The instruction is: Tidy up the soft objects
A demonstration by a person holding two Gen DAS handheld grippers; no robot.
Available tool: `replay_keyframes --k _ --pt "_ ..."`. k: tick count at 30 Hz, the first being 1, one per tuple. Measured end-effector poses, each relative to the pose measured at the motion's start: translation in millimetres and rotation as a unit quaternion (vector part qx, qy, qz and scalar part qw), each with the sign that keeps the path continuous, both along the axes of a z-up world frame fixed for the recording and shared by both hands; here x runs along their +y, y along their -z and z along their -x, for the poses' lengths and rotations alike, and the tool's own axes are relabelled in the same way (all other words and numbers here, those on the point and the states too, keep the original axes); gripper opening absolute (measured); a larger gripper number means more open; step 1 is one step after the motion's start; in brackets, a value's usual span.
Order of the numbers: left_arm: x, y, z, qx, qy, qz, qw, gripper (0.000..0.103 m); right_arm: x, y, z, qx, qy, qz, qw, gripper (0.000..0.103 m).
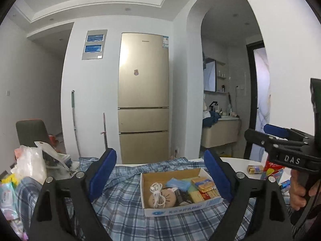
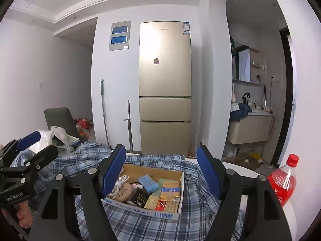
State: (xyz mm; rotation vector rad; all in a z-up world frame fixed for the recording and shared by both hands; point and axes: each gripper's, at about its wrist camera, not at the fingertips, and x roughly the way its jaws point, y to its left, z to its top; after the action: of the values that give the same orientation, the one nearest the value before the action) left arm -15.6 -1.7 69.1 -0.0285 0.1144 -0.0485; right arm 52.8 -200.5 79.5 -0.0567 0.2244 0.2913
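A blue plaid cloth [image 1: 128, 204] lies spread over the table, also in the right wrist view [image 2: 152, 225]. On it stands an open cardboard box [image 1: 170, 210] [image 2: 181, 182] holding a white cable, a round beige plush, a blue pack and several small packets. My left gripper [image 1: 160, 172] is open and empty, above the cloth just before the box. My right gripper [image 2: 161, 170] is open and empty over the box. Each gripper shows in the other's view, the right one [image 1: 260, 134] and the left one [image 2: 38, 142], both open.
White plastic bags [image 1: 34, 164] and packets lie at the table's left. A red soda bottle [image 2: 284, 180] stands at the right on the white table [image 2: 297, 219]. Small boxes [image 1: 255, 168] lie at the right. A chair [image 2: 60, 120], a fridge [image 1: 143, 98] and a mop stand behind.
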Motion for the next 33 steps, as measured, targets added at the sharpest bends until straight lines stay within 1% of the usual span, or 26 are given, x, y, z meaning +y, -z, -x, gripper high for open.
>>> replay_keyframes --k 1,2,3,4,5,7,10,12,15,16,19,21,23,26,28,33 --pt "0.3 3.1 2.7 -0.004 -0.007 -0.002 1.0 0.091 0.0 2.2 2.4 -0.003 -0.005 0.0 1.0 0.084" --pt "1.7 5.7 4.3 -0.007 -0.008 -0.003 0.9999 0.091 -1.9 5.0 4.6 -0.008 -0.008 -0.002 1.0 0.086" --pt "3.6 8.3 4.5 -0.009 -0.003 -0.001 1.0 0.093 -1.9 8.9 7.1 -0.015 -0.005 -0.002 1.0 0.087" --pt "5.3 11.5 4.1 -0.009 0.001 0.003 1.0 0.102 -3.0 11.6 10.0 -0.022 -0.001 0.0 1.0 0.087" --pt "7.6 13.9 3.5 -0.009 0.007 0.008 0.9999 0.103 -4.3 15.5 12.2 -0.026 -0.001 0.003 1.0 0.088" --pt "10.5 19.2 2.1 -0.013 0.013 0.018 0.9997 0.103 -3.5 22.2 14.2 -0.031 0.001 0.007 1.0 0.093" --pt "12.4 29.7 -5.0 0.0 0.016 0.022 0.9996 0.103 -6.6 31.4 19.8 -0.044 0.008 -0.007 0.999 0.103" --pt "13.5 37.8 -6.8 0.0 0.013 0.019 0.9997 0.103 -9.6 38.8 22.6 -0.055 0.015 -0.011 0.998 0.103" --pt "10.5 52.1 -6.8 -0.005 0.003 0.0 1.0 0.103 -15.6 55.9 25.2 -0.07 0.029 -0.019 0.997 0.103" --pt "9.3 57.0 -8.7 0.0 0.0 -0.003 1.0 0.103 -16.2 62.1 26.0 -0.072 0.032 -0.016 0.997 0.103" --pt "6.6 66.8 -18.5 0.026 0.004 -0.009 0.9996 0.103 -20.0 77.7 19.9 -0.054 0.031 -0.017 0.998 0.103" --pt "9.8 68.1 -20.5 0.029 -0.001 -0.001 0.9996 0.103 -28.5 78.2 16.0 -0.043 0.034 -0.032 0.998 0.103" --pt "14.9 68.4 -19.6 0.026 -0.005 0.011 0.9996 0.103 -36.8 78.7 16.4 -0.043 0.035 -0.05 0.997 0.103" --pt "19.3 68.4 -19.0 0.025 -0.008 0.022 0.9994 0.103 -42.5 80.3 17.1 -0.041 0.04 -0.063 0.996 0.103" --pt "20.7 67.9 -19.6 0.025 -0.005 0.024 0.9994 0.103 -43.2 80.6 16.2 -0.038 0.041 -0.064 0.996 0.103" --pt "16.8 67.9 -18.5 0.023 -0.005 0.014 0.9996 0.103 -37.9 80.2 17.2 -0.042 0.04 -0.051 0.997 0.103"
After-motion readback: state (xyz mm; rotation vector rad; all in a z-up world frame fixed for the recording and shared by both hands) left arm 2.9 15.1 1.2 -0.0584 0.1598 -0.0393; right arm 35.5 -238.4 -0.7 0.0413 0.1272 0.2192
